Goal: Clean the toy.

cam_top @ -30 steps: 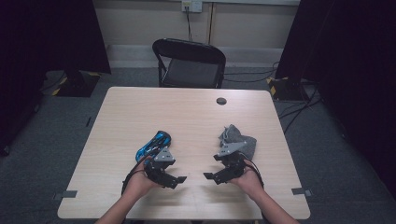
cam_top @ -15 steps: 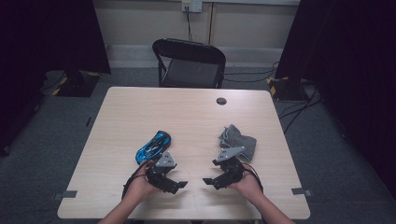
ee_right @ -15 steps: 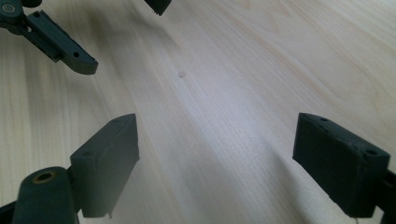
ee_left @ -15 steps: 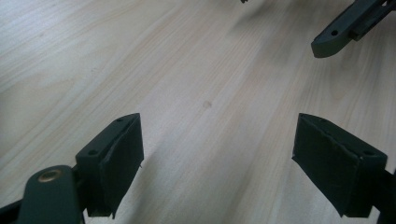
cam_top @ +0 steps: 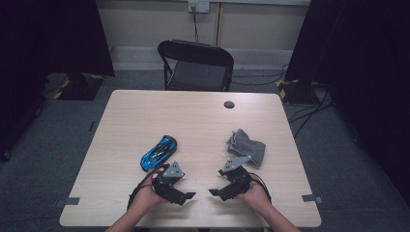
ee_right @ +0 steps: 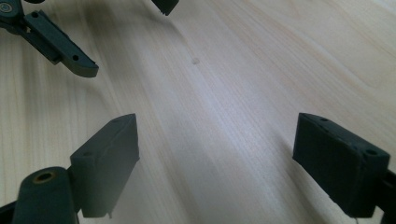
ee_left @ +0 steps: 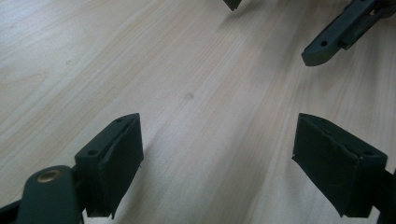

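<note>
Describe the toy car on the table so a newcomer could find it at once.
Start at the light wooden table in front of the black folding chair. On its near left part, just beyond the left gripper, lies a glossy blue and black toy car. Its neighbour, the crumpled grey cloth, is dull and soft.

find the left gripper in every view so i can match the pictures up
High view: the left gripper is near the bottom edge, left of centre.
Left gripper view: the left gripper rises from the bottom, its jaws wide apart.
Right gripper view: the left gripper is at upper left.
Shared landmark: small dark spot in the wood.
</note>
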`<action>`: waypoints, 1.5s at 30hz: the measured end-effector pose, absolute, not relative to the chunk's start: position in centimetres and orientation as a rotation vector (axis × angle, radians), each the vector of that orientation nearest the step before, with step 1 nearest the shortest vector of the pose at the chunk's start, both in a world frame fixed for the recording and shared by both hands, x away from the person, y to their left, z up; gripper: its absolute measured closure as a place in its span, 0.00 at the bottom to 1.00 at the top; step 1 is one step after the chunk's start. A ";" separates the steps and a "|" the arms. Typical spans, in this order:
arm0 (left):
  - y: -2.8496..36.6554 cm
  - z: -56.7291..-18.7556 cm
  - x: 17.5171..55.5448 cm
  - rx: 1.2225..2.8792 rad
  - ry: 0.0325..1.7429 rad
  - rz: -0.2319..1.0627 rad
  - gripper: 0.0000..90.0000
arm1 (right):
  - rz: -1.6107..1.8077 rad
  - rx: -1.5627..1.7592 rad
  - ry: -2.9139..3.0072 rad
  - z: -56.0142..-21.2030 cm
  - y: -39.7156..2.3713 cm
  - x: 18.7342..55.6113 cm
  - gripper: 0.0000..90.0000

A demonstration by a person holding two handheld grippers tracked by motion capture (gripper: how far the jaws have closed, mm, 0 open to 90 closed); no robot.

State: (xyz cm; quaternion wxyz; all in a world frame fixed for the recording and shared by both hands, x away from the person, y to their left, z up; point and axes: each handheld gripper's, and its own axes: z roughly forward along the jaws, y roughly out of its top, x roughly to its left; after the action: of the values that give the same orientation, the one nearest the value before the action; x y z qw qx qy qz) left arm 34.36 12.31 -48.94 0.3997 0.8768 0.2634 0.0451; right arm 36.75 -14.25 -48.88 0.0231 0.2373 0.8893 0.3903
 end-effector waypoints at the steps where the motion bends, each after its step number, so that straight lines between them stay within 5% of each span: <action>1: 12.3 -49.0 34.3 2.222 0.660 0.114 0.18 | 1.208 0.734 2.754 -48.9 -14.2 36.7 0.16; 45: 11.8 -50.3 33.5 2.264 0.529 0.185 0.13 | 1.168 0.579 2.702 -50.3 -14.0 35.2 0.15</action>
State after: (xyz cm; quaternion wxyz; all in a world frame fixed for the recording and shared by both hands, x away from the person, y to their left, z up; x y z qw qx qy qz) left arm 33.47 11.76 -50.28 0.3934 0.8924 0.2086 0.0728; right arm 35.23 -13.97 -50.28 0.0706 0.1924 0.8985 0.3883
